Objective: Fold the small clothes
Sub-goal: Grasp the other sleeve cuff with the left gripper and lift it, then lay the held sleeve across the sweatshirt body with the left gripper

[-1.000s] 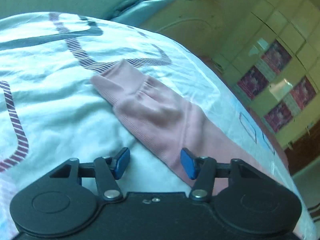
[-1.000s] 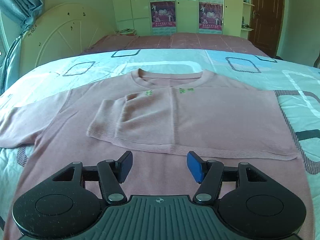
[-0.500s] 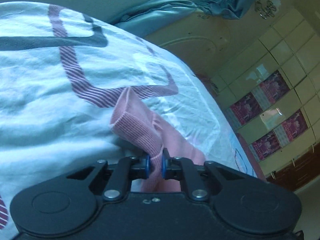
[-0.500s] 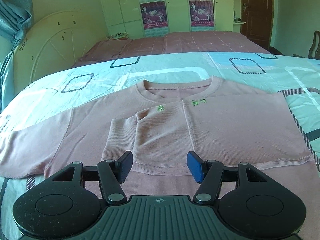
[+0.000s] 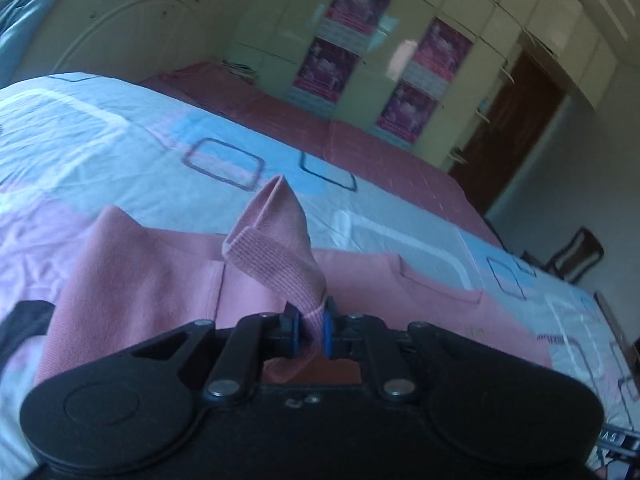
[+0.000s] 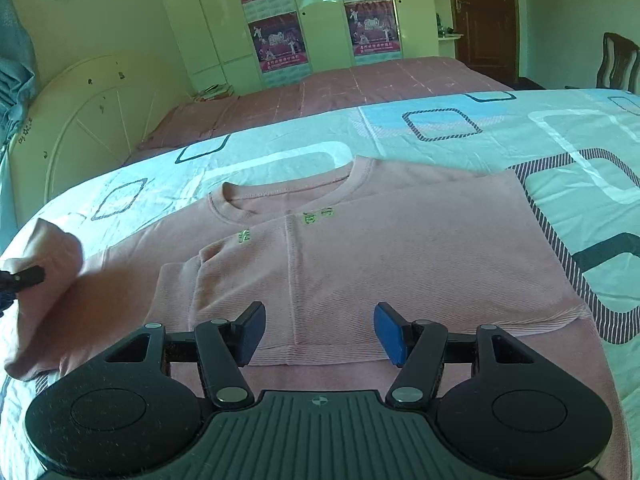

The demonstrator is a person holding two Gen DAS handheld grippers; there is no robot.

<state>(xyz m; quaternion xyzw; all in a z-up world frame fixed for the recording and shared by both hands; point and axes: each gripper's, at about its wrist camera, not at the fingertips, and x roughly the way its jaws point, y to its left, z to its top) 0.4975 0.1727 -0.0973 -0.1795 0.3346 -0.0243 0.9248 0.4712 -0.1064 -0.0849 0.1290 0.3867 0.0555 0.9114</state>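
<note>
A pink sweatshirt [image 6: 400,248] lies flat on the bed, neck away from me, with its right sleeve folded across the chest. My left gripper [image 5: 310,330] is shut on the ribbed cuff of the left sleeve [image 5: 276,248] and holds it lifted above the shirt body [image 5: 140,280]. In the right wrist view the lifted sleeve [image 6: 44,276] shows at the far left with the left gripper's tip beside it. My right gripper [image 6: 318,334] is open and empty, hovering over the folded sleeve's lower edge.
The bed has a pale sheet with square patterns [image 6: 560,128]. A white headboard [image 6: 88,120] stands at the left. A wardrobe with posters [image 6: 320,20], a brown door [image 6: 484,16] and a chair [image 6: 618,64] lie beyond.
My left gripper closed on the left sleeve cuff, lifted it off the sheet and swung it toward the shirt body. My right gripper moved slightly closer to the shirt, still open.
</note>
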